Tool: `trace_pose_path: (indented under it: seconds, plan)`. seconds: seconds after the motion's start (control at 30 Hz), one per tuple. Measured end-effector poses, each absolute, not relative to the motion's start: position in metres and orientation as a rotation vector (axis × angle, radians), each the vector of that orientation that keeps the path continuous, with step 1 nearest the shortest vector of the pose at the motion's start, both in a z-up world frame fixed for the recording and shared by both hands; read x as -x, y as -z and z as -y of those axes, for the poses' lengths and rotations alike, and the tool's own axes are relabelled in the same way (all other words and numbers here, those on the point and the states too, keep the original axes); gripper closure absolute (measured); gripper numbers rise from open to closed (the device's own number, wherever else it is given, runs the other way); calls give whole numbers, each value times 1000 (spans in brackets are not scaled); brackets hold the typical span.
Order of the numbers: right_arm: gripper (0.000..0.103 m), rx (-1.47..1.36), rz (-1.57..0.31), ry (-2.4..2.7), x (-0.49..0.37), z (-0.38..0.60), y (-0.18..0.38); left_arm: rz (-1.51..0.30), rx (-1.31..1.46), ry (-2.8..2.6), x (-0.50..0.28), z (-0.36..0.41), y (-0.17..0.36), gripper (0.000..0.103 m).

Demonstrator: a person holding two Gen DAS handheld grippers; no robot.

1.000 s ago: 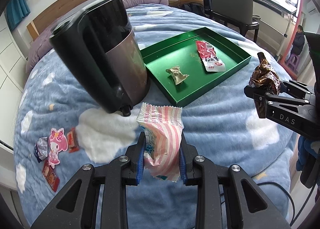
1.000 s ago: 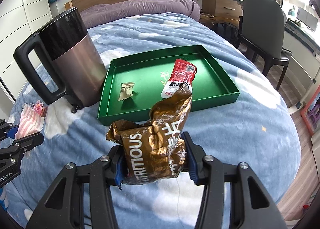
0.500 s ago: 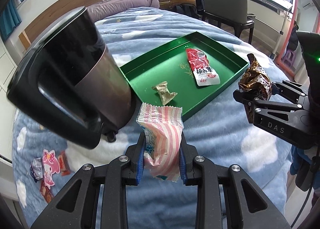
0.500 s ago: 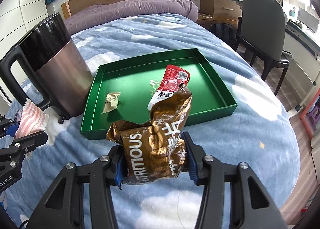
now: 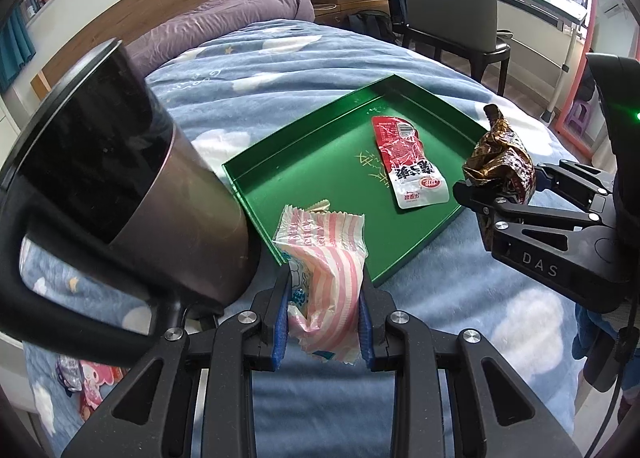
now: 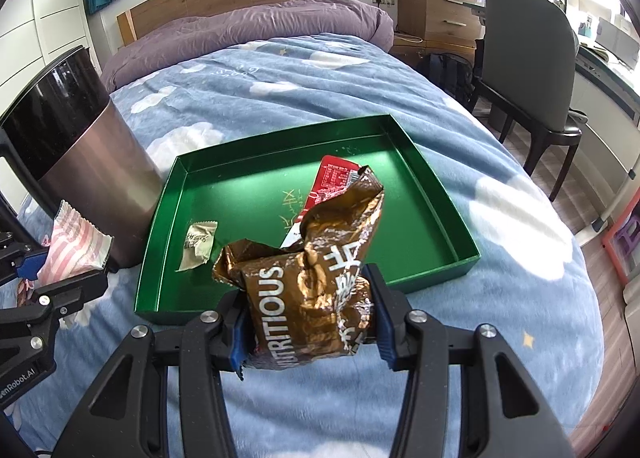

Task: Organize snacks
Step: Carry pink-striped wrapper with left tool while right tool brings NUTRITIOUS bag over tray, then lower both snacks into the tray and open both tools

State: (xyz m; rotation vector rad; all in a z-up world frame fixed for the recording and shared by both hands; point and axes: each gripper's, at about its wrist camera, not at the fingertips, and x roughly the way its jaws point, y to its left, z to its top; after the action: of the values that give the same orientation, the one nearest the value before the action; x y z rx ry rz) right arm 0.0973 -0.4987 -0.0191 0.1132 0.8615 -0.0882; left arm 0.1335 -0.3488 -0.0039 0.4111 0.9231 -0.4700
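My left gripper [image 5: 323, 316] is shut on a pink-and-white striped snack packet [image 5: 326, 258], held just short of the near corner of the green tray [image 5: 280, 173]. My right gripper [image 6: 311, 324] is shut on a crumpled brown foil bag [image 6: 316, 278] marked NUTRITIOUS, over the blanket at the tray's near edge [image 6: 256, 308]. Inside the tray lie a red-and-white packet [image 5: 408, 161] and a small beige wrapper [image 6: 199, 244]; the striped packet hides most of that wrapper in the left wrist view. Each gripper shows in the other's view: the right gripper [image 5: 496, 193], the left gripper [image 6: 60, 270].
A tall black and metal kettle [image 5: 120, 177] stands close on the left of the tray, right beside my left gripper. Small snacks [image 5: 86, 382] lie on the blue cloud blanket at lower left. A chair [image 6: 528, 69] and a wooden drawer unit [image 6: 436, 13] stand beyond the bed.
Both grippers have moved forward toward the green tray, each keeping its packet. The kettle now looms larger on the left, and the tray sits nearer in both views.
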Motion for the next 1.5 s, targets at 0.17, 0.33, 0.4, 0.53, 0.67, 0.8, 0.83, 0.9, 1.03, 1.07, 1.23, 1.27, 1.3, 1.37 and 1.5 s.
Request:
trace_pose_path:
  seconds: [0.17,0.33,0.4,0.53,0.67,0.8,0.83,0.9,1.03,1.07,1.23,1.27,1.3,1.37,1.5]
  plan:
    - [38,-104,-863,91,-111,503,25,-916,-421,474,-142,360,10,79]
    - [38,-100,-853,102,-124,509,28,-907,-435,470,-150,369,17,79]
    - [38,-99,-846,106,-130,512,30,-908,-429,466,-155,372,19,79]
    - [38,-86,-841,114,-140,516,34,-898,-434,456,-164,378,24,79]
    - [38,-86,-837,127,-147,522,39,-892,-429,456,-173,385,28,79]
    - [38,-80,-841,137,-155,526,46,-893,-421,459,-181,392,32,79]
    - [38,-78,-844,140,-157,528,49,-893,-421,460,-182,393,33,79]
    - [38,-73,-849,146,-162,530,53,-894,-422,463,-187,397,36,79]
    - [37,-73,-846,156,-167,535,59,-902,-417,466,-194,404,42,79]
    - [37,-73,-845,158,-167,535,59,-905,-413,467,-195,405,44,79]
    - [37,-69,-846,170,-170,539,66,-913,-419,469,-199,411,52,79]
    - [37,-70,-846,172,-170,540,67,-915,-421,468,-199,412,53,79]
    - [37,-72,-847,173,-171,540,68,-918,-422,468,-200,412,55,79]
    - [37,-72,-848,177,-172,541,70,-924,-425,465,-201,414,58,79]
    - [36,-75,-848,181,-173,542,73,-931,-431,462,-201,416,63,79]
